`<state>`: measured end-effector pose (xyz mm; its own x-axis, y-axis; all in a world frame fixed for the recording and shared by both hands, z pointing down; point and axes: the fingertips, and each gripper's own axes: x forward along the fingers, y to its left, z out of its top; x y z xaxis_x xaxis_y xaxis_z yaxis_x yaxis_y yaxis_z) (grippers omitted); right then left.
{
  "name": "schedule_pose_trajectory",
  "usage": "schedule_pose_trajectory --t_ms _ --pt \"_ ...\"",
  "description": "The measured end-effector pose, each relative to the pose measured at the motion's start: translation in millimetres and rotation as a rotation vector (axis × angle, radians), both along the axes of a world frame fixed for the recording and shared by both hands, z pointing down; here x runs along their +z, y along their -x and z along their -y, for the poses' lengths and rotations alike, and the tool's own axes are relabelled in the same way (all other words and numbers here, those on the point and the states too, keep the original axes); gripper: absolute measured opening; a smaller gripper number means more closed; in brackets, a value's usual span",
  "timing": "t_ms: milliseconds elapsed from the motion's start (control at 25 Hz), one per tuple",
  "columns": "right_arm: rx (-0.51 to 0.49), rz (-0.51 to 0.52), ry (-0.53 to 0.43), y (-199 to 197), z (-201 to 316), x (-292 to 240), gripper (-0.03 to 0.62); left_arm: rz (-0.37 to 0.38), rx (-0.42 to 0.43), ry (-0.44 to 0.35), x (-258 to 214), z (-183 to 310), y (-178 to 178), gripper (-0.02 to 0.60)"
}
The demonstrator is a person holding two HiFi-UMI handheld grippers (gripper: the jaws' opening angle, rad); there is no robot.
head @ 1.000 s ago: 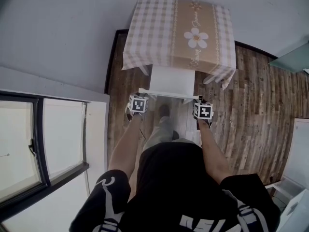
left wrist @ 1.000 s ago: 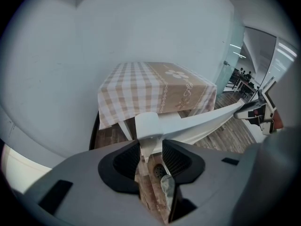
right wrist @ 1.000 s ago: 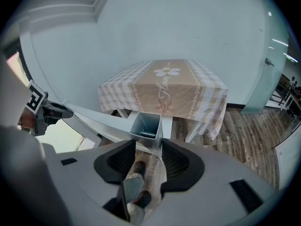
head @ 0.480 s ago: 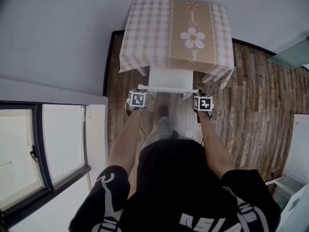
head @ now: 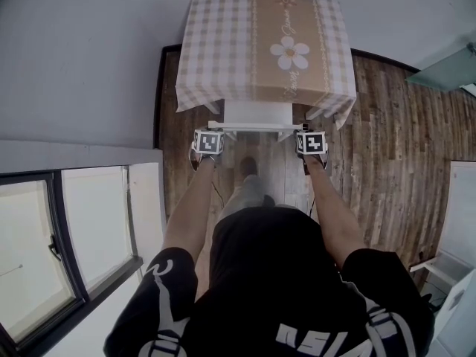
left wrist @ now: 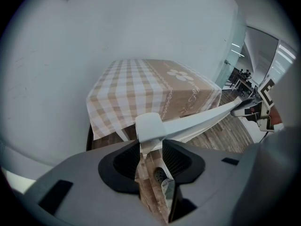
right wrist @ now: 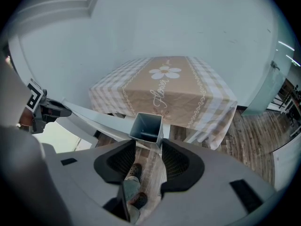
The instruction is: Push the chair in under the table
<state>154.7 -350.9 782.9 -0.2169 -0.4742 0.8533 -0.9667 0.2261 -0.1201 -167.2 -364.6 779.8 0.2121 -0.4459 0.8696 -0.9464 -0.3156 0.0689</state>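
Note:
A white chair (head: 256, 114) stands at the near edge of a table (head: 264, 43) covered with a checked beige cloth with a daisy on it. Only a strip of the seat shows beyond the cloth's hem. My left gripper (head: 210, 132) is shut on the left end of the chair's top rail (left wrist: 149, 125), whose white corner post sits between the pads. My right gripper (head: 309, 133) is shut on the right end, where a hollow square post (right wrist: 146, 127) sits between the pads. Across the rail, each gripper view shows the other gripper (left wrist: 260, 106) (right wrist: 43, 110).
The table stands against a white wall (head: 82, 58) on a dark wood floor (head: 387, 147). A large window (head: 67, 229) runs along the left. A white cabinet (head: 462, 214) is at the right edge. The person's foot (head: 250, 168) is just behind the chair.
The chair has slid further under the table, so less of its seat shows. Both grippers have moved forward with the top rail, and the person has stepped closer.

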Motion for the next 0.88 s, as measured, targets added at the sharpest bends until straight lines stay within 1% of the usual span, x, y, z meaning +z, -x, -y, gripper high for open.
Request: schedule_pose_trajectory --t_ms 80,280,560,680,880 --pt "0.002 -0.006 0.005 0.8 3.5 -0.1 0.19 0.004 0.007 0.004 -2.9 4.2 1.5 0.164" --pt "0.021 -0.025 0.012 4.4 9.7 1.5 0.19 -0.016 0.035 0.012 3.8 14.7 3.6 0.166" --pt "0.037 -0.035 -0.002 9.6 23.6 0.3 0.19 -0.027 0.052 0.001 0.9 34.6 8.3 0.164" --pt "0.042 -0.036 -0.003 10.1 28.2 0.0 0.19 -0.025 0.046 0.018 -0.1 37.9 9.9 0.164" --pt "0.032 -0.044 -0.001 8.8 38.2 -0.5 0.19 -0.025 0.064 0.037 -0.5 46.4 7.9 0.166"
